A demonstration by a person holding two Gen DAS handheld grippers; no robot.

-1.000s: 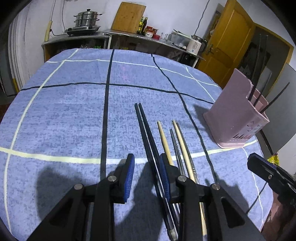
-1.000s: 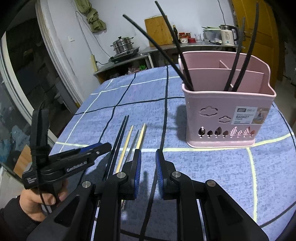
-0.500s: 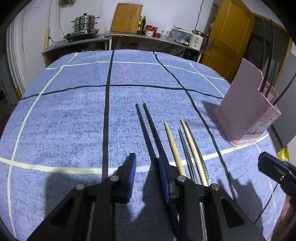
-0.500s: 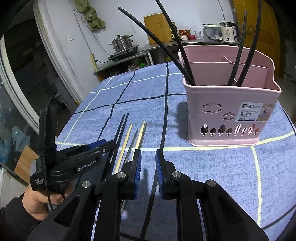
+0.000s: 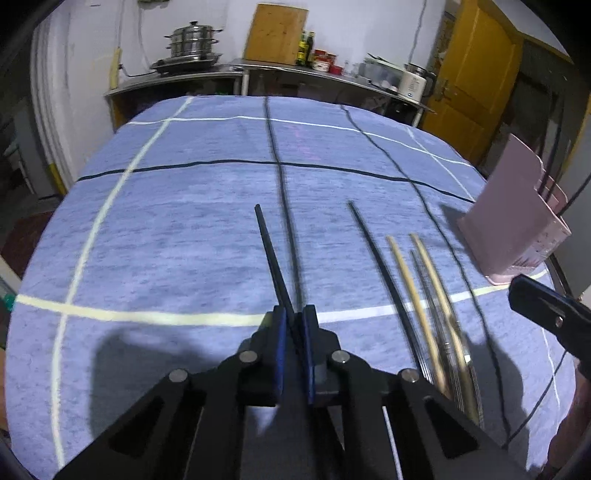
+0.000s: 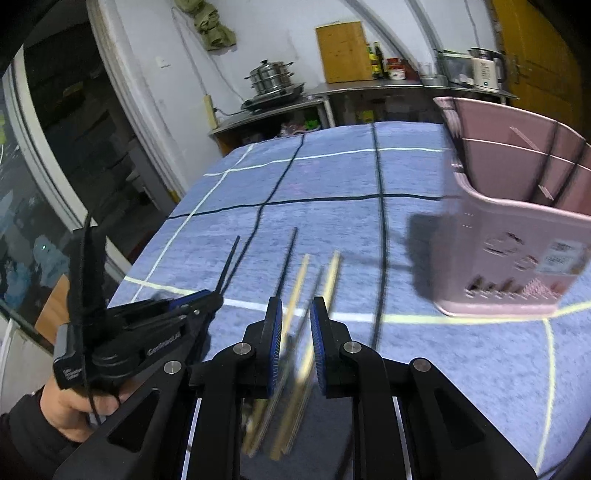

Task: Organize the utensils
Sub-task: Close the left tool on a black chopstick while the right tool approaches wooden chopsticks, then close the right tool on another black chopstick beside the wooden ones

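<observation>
My left gripper is shut on a black chopstick, held just above the blue cloth; it also shows in the right wrist view. A second black chopstick, two wooden chopsticks and a thin metal one lie on the cloth to its right. My right gripper is slightly open, low over the near ends of the wooden chopsticks. The pink utensil basket with several black chopsticks stands at the right, also at the right edge of the left wrist view.
The table carries a blue cloth with dark and pale grid lines. Behind it stand a metal counter with a steamer pot, a wooden board, bottles and a kettle. A yellow door is at the far right.
My left gripper has shut on one black chopstick and drawn it left, away from the others. My right gripper has opened slightly and moved left and lower over the wooden chopsticks.
</observation>
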